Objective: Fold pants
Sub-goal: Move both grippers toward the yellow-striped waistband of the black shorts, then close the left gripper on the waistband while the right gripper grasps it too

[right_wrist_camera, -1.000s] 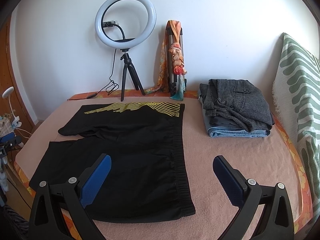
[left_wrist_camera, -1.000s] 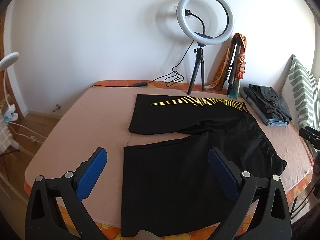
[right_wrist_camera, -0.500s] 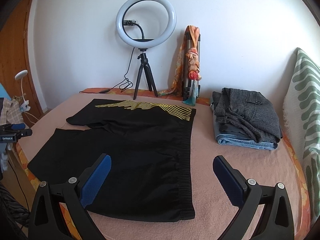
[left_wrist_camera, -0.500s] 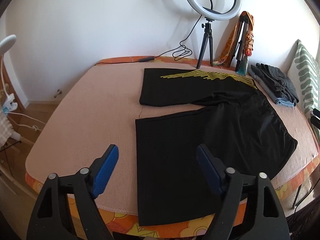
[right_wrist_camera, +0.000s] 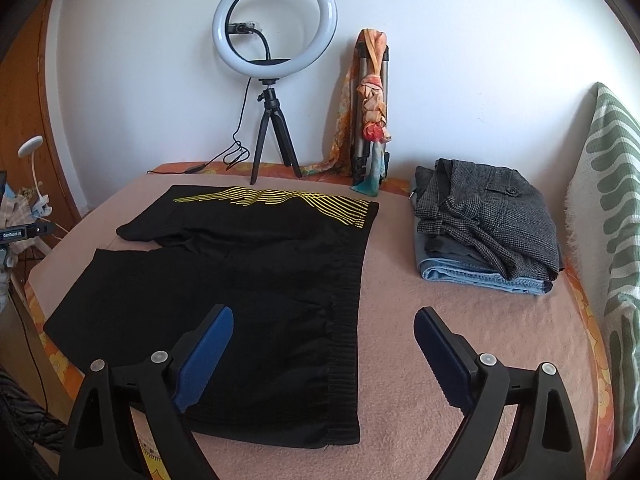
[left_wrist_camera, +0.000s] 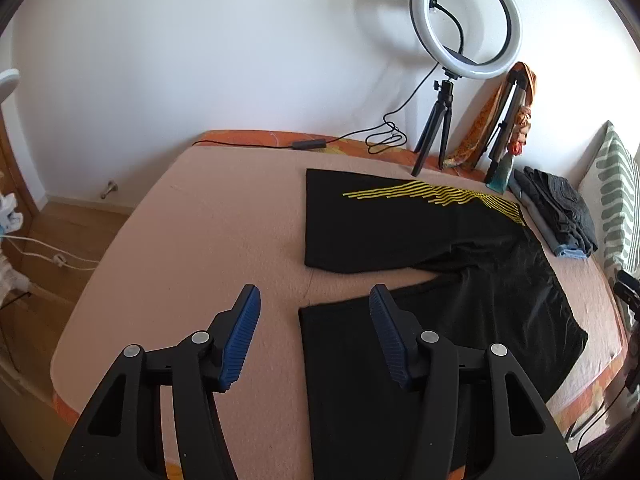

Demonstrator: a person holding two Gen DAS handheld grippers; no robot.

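Closing in on the near leg hem, the left gripper [left_wrist_camera: 314,334] has dropped lower, jaws wide, holding nothing. Right gripper [right_wrist_camera: 322,354] likewise open and empty over the waistband corner. Shorts [right_wrist_camera: 240,264] lie flat, unfolded, on the pink bed [left_wrist_camera: 208,232]; first fold appears imminent. Ring light [right_wrist_camera: 274,28], clothes stack [right_wrist_camera: 486,224] behind.

The near leg of the black shorts [left_wrist_camera: 400,380] runs behind the left hand-held gripper [left_wrist_camera: 314,308] and off the bottom edge; the patterned pillow [right_wrist_camera: 612,248] is cut by the right edge; the desk lamp [left_wrist_camera: 6,80] is cropped at left
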